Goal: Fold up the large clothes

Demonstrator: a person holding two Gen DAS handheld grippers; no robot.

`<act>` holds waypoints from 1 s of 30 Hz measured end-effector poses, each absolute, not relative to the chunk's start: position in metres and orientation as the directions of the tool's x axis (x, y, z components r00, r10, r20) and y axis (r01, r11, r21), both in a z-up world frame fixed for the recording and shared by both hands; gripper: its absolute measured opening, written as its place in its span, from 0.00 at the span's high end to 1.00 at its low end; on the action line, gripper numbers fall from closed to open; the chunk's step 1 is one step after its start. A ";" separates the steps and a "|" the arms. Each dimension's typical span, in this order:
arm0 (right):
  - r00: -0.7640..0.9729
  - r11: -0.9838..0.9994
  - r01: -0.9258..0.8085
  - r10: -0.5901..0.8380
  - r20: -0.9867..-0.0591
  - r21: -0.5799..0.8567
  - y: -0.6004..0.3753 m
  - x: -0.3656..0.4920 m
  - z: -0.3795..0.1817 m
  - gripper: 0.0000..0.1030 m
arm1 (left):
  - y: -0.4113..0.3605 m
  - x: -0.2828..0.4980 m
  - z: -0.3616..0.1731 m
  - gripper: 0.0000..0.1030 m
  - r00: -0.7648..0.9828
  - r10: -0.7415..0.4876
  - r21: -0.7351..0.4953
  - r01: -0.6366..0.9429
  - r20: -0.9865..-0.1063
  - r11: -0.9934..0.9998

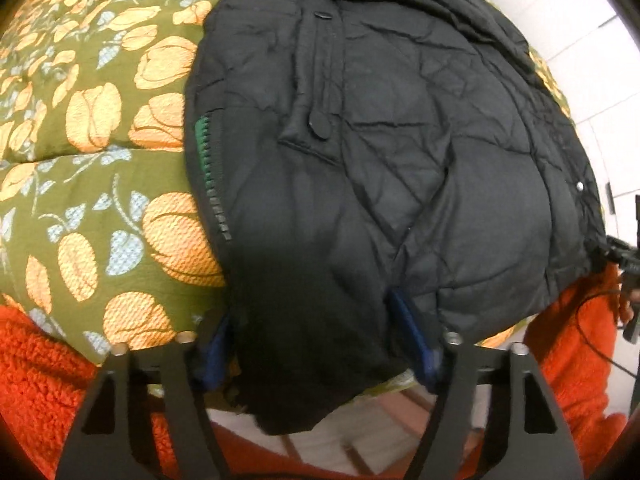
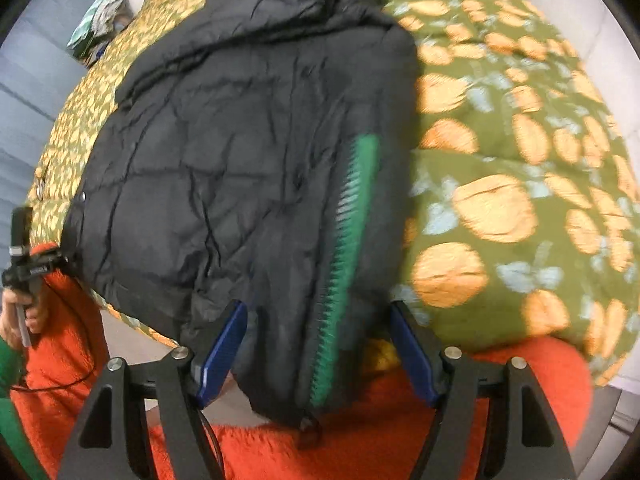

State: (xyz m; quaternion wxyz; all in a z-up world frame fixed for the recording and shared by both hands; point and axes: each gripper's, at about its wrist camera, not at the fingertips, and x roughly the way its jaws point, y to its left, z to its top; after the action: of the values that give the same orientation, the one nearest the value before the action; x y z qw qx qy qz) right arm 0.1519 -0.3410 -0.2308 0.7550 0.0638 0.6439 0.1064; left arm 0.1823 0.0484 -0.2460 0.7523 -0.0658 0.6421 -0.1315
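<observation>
A black quilted jacket (image 1: 380,128) with a green-edged zipper (image 1: 206,160) lies on a bed, its hem hanging over the near edge. My left gripper (image 1: 316,344) is open, its blue-padded fingers (image 1: 412,336) standing either side of the hanging hem without pinching it. In the right wrist view the jacket (image 2: 240,140) and its green zipper (image 2: 348,220) fill the middle. My right gripper (image 2: 316,348) is open, its blue pads (image 2: 220,352) wide apart around the zipper end of the hem.
A green bedspread with orange flowers (image 1: 100,120) covers the bed (image 2: 500,160). The person's orange fleece sleeves (image 1: 40,380) (image 2: 380,440) are at the near edge. The other gripper shows at far right in the left wrist view (image 1: 628,264) and far left in the right wrist view (image 2: 24,264). White tiled floor (image 1: 592,40) lies beyond.
</observation>
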 end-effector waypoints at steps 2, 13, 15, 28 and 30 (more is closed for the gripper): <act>0.121 0.973 -0.104 0.218 -0.968 0.206 -0.333 0.151 -0.239 0.44 | 0.054 0.182 -0.241 0.61 0.141 -0.285 -0.271 0.111 -0.948 0.956; 0.210 0.931 -0.153 0.358 -0.910 0.331 -0.342 0.161 -0.157 0.83 | 0.080 0.165 -0.171 0.83 0.188 -0.405 -0.388 0.121 -0.895 0.914; 0.194 0.922 -0.158 0.380 -0.905 0.353 -0.344 0.157 -0.151 0.83 | 0.087 0.154 -0.164 0.83 0.167 -0.412 -0.396 0.122 -0.896 0.910; 0.065 0.781 -0.018 0.624 -0.778 0.625 -0.369 0.092 -0.119 0.83 | 0.132 0.059 -0.101 0.83 0.035 -0.475 -0.473 0.053 -0.879 0.879; 0.117 0.746 -0.013 0.662 -0.740 0.666 -0.376 0.106 -0.109 0.83 | 0.134 0.079 -0.083 0.83 0.097 -0.501 -0.497 0.068 -0.860 0.865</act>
State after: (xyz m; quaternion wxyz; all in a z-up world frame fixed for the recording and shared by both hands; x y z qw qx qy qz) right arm 0.1061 -0.3762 -0.1089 0.6997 0.2621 0.6192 0.2414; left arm 0.0792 0.1338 -0.0829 0.7212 -0.1687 0.6423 -0.1973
